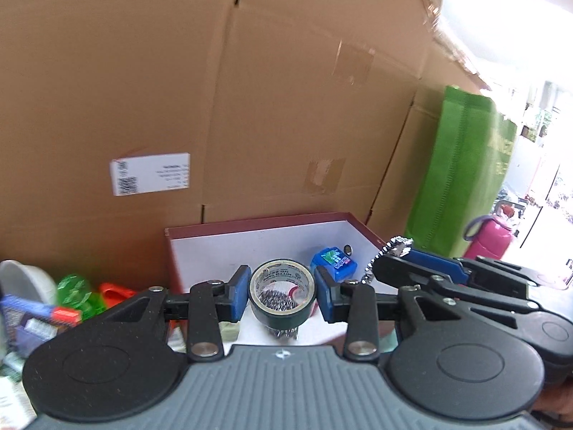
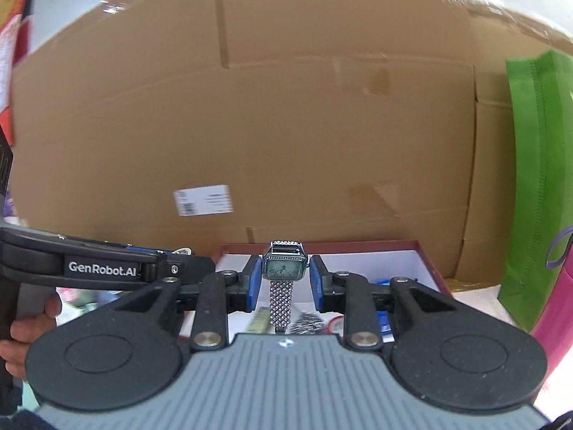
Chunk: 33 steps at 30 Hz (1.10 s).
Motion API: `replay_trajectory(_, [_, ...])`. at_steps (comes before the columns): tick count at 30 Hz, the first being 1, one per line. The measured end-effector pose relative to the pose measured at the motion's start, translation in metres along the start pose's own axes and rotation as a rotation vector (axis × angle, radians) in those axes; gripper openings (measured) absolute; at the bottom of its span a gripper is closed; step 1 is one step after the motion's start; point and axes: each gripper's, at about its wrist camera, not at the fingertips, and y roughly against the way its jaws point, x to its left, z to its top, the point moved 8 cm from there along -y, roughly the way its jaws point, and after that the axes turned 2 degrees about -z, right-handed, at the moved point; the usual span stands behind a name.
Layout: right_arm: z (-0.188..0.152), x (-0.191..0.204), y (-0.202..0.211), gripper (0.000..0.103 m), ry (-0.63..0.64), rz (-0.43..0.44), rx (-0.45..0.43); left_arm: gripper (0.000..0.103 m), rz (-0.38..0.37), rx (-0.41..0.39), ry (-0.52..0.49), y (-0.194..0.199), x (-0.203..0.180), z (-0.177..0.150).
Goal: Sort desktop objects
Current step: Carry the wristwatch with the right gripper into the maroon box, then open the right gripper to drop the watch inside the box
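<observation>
Right wrist: watch (image 2: 284, 268) face; left: tape (image 1: 283, 295)

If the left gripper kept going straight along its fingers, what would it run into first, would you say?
Probably the far wall of the red box, then the cardboard carton behind. The left gripper holds the tape roll over that box; depth is uncertain.

A cluttered storeroom corner of a home or small shop: tall cardboard cartons (image 1: 250, 89), one bearing a shipping label (image 1: 150, 173), fill the wall ahead of the tongs. A green tote bag (image 1: 462, 172) and a pink flask (image 1: 489, 236) stand to the right, with daylight from an open doorway beyond. Low on the left lie a white bowl (image 1: 21, 279) and bright packets (image 1: 77, 292).
</observation>
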Motion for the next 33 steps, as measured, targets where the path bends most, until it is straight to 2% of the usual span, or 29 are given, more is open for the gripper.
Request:
replay_trajectory(6, [-0.021, -0.024, -0.051, 0.027, -0.007, -0.029, 0.109, 0.04, 0.046, 0.07, -0.023, -0.06, 0.0, -0.004])
replay_trajectory(10, [-0.04, -0.034, -0.078, 0.027, -0.014, -0.024, 0.19, 0.04, 0.071, 0.118, -0.021, -0.087, 0.005, -0.012])
replay_trajectory(18, [-0.053, -0.036, -0.118, 0.028, 0.029, -0.041, 0.279, 0.04, 0.125, 0.18, -0.026, -0.119, 0.016, -0.019])
replay_trajectory(23, [-0.058, -0.035, -0.13, 0.028, 0.058, -0.047, 0.308, 0.04, 0.123, 0.204, 0.009, -0.125, 0.026, -0.022])
replay_trajectory(25, [-0.06, -0.033, -0.133, 0.028, 0.07, -0.039, 0.316, 0.045, 0.097, 0.206, 0.029, -0.125, 0.027, -0.022])
replay_trajectory(27, [-0.059, -0.03, -0.131, 0.029, 0.079, -0.026, 0.308, 0.069, 0.094, 0.192, 0.032, -0.121, 0.028, -0.022])
replay_trajectory(31, [-0.056, -0.029, -0.128, 0.055, 0.132, -0.079, 0.281, 0.078, 0.049, 0.15, 0.043, -0.113, 0.025, -0.019])
replay_trajectory(33, [-0.056, -0.029, -0.125, 0.056, 0.153, -0.092, 0.276, 0.086, 0.016, 0.15, 0.051, -0.11, 0.023, -0.018])
